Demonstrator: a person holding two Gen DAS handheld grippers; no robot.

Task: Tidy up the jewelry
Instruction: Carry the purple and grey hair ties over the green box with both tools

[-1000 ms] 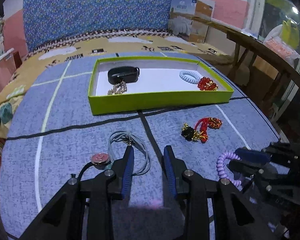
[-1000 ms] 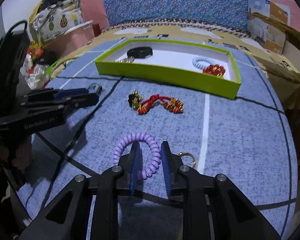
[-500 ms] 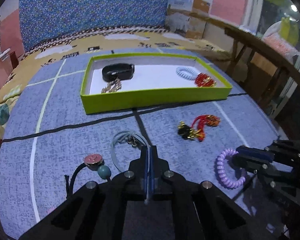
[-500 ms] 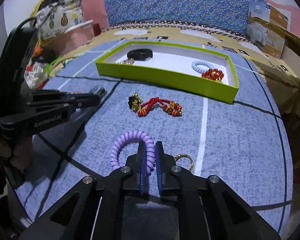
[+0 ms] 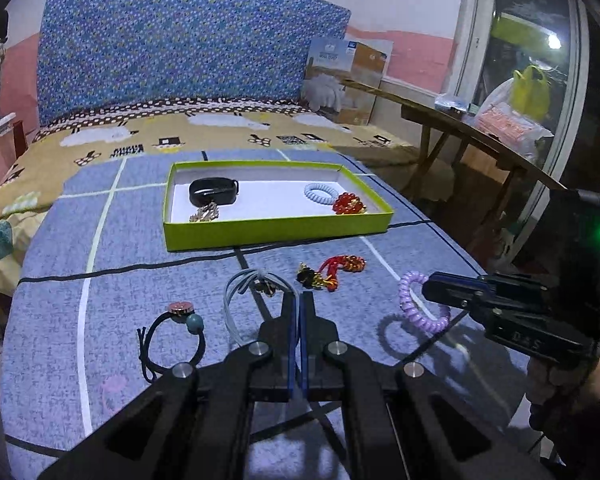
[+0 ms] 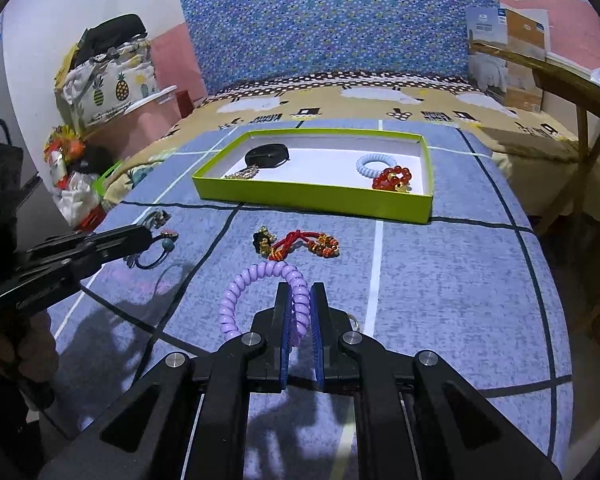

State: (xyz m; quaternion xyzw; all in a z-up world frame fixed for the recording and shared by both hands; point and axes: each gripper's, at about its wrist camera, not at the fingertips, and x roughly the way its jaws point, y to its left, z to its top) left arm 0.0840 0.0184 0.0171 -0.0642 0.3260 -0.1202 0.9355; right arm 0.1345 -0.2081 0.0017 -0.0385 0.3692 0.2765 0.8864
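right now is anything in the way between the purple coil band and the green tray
Only the red knot bracelet lies on the cloth between the purple coil band, clamped in the right gripper, and the green tray. Lifted, the band should clear it.

A cardboard box [image 5: 350, 80] leans against the wall beside a wooden table [image 5: 466, 136].

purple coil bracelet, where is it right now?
Clamped in the right gripper: the purple coil bracelet hangs just above the blue cloth, nearer the camera than the red cord bracelet and green box.
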